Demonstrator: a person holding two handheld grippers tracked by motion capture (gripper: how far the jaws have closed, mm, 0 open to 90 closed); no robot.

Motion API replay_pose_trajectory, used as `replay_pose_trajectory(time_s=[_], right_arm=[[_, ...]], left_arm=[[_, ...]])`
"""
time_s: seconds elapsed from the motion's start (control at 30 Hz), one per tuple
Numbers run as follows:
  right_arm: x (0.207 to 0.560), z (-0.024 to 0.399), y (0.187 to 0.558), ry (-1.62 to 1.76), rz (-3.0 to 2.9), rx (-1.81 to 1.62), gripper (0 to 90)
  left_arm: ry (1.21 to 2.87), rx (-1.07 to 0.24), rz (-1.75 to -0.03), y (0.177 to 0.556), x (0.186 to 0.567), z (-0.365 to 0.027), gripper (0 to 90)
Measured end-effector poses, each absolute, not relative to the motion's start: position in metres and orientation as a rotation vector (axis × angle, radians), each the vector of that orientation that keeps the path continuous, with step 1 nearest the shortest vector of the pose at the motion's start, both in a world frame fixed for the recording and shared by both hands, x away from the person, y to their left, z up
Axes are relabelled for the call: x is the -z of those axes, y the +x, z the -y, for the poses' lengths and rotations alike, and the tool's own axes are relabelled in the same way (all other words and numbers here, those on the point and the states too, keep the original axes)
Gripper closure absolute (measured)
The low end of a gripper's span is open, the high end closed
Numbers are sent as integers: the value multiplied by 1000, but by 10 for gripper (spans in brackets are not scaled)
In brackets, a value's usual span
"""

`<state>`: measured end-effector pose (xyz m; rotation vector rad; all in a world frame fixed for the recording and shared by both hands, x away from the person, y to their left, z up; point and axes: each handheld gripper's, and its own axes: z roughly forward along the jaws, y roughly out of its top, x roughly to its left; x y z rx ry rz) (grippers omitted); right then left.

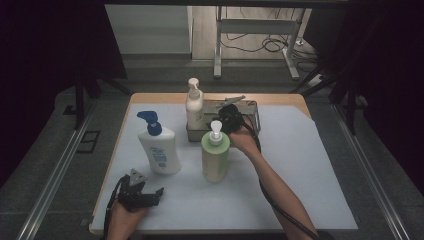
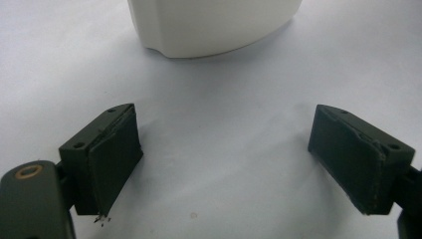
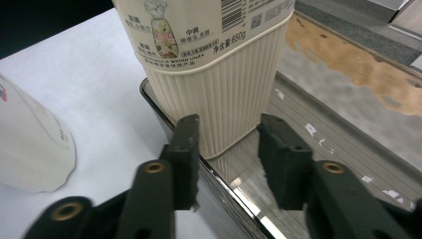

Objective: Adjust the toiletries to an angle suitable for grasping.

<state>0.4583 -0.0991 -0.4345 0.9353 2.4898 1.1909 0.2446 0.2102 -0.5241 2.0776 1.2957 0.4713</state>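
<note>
Metal tray [image 3: 164, 117] on table; cream bottle [image 3: 219, 74] just beyond right claw [image 3: 226, 154].

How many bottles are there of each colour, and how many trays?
White bottle with blue pump: 1
Green bottle: 1
Cream bottle, standing in the tray: 1
Metal tray: 1
Total: 4 things, 3 of them bottles.

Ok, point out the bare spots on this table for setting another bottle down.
Free: the white mat right of the green pump bottle, and its front strip. Crowded: the metal tray holding the cream pump bottle, and around the blue-capped white bottle.
</note>
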Motion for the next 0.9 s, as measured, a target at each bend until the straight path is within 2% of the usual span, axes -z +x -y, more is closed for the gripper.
replay_pose_trajectory(time_s=[0.3,0.9], right_arm=[[427,111,452,948,-2477,-1203,431],[425,135,436,890,-2470,-1200,290]], left_arm=[[2078,-470,-1296,245,524,-210,126],[2077,-470,-1296,244,524,-210,125]])
